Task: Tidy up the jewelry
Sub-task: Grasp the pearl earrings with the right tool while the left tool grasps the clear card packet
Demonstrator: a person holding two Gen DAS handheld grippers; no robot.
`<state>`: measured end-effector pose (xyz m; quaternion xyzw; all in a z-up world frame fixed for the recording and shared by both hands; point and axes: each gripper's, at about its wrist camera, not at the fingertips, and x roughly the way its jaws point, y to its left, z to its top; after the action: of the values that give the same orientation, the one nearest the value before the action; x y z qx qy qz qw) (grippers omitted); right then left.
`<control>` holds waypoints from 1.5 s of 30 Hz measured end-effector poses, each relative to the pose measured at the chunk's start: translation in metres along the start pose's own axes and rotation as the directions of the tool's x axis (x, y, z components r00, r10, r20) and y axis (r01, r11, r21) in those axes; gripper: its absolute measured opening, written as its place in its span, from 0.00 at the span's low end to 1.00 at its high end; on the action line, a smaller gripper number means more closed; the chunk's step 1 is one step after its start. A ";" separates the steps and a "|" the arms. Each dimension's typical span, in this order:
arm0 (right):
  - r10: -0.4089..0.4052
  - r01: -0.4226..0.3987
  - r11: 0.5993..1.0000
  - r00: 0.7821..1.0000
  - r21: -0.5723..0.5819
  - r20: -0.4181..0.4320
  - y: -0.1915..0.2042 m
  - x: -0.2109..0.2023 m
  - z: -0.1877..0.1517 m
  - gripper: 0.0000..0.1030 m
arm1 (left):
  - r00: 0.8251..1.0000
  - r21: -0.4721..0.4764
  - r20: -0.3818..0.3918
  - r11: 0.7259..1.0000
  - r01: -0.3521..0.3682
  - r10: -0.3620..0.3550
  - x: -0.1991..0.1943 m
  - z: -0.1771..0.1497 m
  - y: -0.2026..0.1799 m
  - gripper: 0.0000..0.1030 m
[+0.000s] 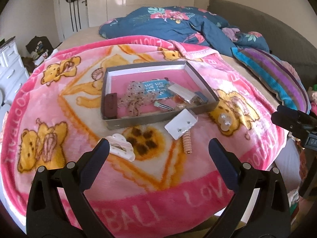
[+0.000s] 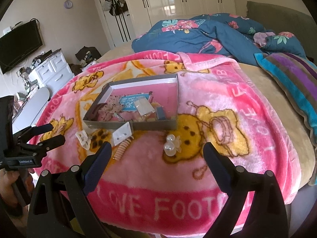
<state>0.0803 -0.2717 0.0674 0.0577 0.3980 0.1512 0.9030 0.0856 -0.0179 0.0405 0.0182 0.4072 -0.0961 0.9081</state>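
On the bed's pink blanket point(image 1: 59, 119), a box point(image 1: 158, 117) of trinkets, white clip point(image 1: 120, 148), card point(image 1: 181, 126) and pearls point(image 2: 171, 145) lie before both spread, empty tools point(image 1: 158, 150) point(image 2: 155, 152).

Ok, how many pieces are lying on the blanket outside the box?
4: a white hair claw at left, an earring card leaning on the box, a coiled hair tie below it, a pearl clip at right. Others may be hidden.
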 end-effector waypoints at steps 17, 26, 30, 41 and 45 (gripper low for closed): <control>-0.015 0.015 1.000 0.998 -0.007 -0.063 -0.019 0.030 -0.025 0.90 | 0.996 0.038 -0.091 0.999 0.008 -0.005 0.044 -0.018 -0.019 0.91; -0.029 0.032 0.999 0.994 0.035 -0.103 -0.040 0.054 -0.029 0.90 | 0.992 0.060 -0.119 0.997 0.045 -0.038 0.084 -0.005 -0.029 0.91; -0.041 0.047 0.998 0.992 0.046 -0.124 -0.050 0.066 -0.030 0.90 | 0.986 0.071 -0.156 0.995 0.070 -0.058 0.111 0.004 -0.033 0.91; 0.022 -0.010 0.998 0.983 0.062 -0.184 -0.052 0.108 -0.028 0.87 | 0.968 0.006 -0.220 0.992 0.128 -0.123 0.155 0.016 -0.019 0.91; 0.055 -0.043 0.997 0.978 0.066 -0.202 -0.048 0.124 -0.021 0.79 | 0.964 -0.010 -0.226 0.990 0.142 -0.141 0.160 0.018 -0.016 0.87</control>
<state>0.1547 -0.2777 -0.0450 0.0791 0.4914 0.1664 0.8512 0.2002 -0.0610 -0.0657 0.0025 0.5080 -0.1593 0.8465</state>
